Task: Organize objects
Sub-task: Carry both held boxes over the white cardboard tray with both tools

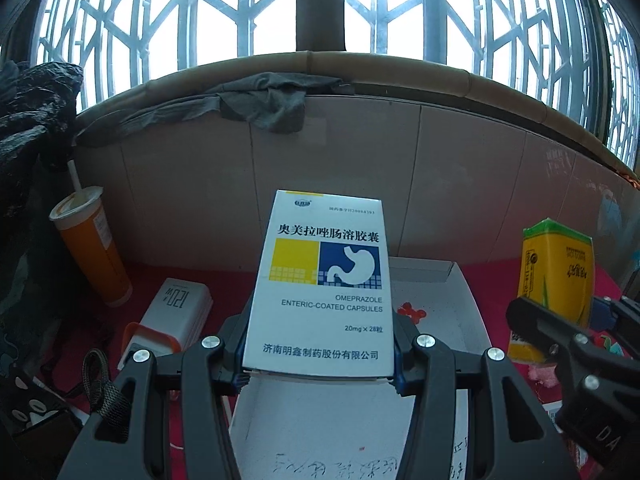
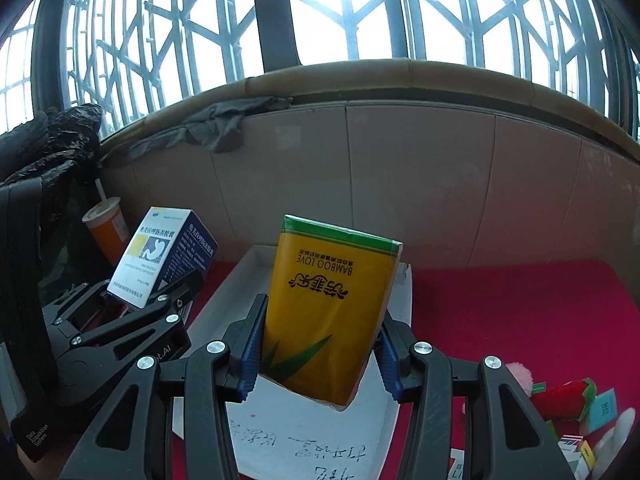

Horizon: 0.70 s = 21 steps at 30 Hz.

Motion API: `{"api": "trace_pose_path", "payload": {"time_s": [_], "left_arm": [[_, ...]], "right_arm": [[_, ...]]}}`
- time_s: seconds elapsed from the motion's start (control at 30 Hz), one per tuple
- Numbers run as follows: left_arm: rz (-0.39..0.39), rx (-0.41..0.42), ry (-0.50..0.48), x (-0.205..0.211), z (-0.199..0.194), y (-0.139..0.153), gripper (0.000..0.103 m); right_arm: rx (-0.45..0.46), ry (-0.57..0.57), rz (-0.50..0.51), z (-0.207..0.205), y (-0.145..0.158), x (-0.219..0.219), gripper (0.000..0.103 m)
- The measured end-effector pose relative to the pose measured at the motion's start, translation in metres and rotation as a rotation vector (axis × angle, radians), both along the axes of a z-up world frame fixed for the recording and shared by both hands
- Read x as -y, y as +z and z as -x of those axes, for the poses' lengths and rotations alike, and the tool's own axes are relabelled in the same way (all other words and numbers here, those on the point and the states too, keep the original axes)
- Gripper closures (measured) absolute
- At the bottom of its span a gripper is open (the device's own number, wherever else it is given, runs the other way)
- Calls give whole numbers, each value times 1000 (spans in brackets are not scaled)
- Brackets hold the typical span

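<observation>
My left gripper [image 1: 320, 354] is shut on a white and blue omeprazole medicine box [image 1: 320, 284], holding it upright above a shallow white cardboard box [image 1: 452, 304]. The same medicine box [image 2: 154, 256] and left gripper [image 2: 158, 296] appear at the left of the right wrist view. My right gripper [image 2: 320, 350] is shut on a yellow and green pack of tissues [image 2: 328, 308], printed upside down, above the white cardboard box [image 2: 224, 300]. In the left wrist view the tissue pack [image 1: 556, 284] stands at the right, with the right gripper's black frame in front of it.
An orange cup with lid and straw [image 1: 94, 248] and a white 120W charger box [image 1: 176, 314] sit left on the red cloth [image 2: 520, 320]. Small toys and cartons [image 2: 572, 400] lie at the lower right. A tiled wall [image 1: 360, 168] and barred window stand behind.
</observation>
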<state>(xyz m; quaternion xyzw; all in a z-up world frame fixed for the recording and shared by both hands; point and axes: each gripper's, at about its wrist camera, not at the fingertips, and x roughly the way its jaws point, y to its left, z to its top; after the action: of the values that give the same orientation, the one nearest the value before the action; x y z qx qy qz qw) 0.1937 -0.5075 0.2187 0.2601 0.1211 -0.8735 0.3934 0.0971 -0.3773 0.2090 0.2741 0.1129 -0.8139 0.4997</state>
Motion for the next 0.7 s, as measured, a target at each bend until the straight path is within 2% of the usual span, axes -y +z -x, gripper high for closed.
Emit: {"api": "trace_pose_path", "payload": {"time_s": [0.5, 0.7], "left_arm": [[-84, 89, -19, 14, 30, -65, 52], [-92, 100, -19, 19, 33, -72, 52]], "right_arm": [[53, -24, -120, 30, -58, 23, 50], [64, -28, -149, 36, -71, 27, 50]]}}
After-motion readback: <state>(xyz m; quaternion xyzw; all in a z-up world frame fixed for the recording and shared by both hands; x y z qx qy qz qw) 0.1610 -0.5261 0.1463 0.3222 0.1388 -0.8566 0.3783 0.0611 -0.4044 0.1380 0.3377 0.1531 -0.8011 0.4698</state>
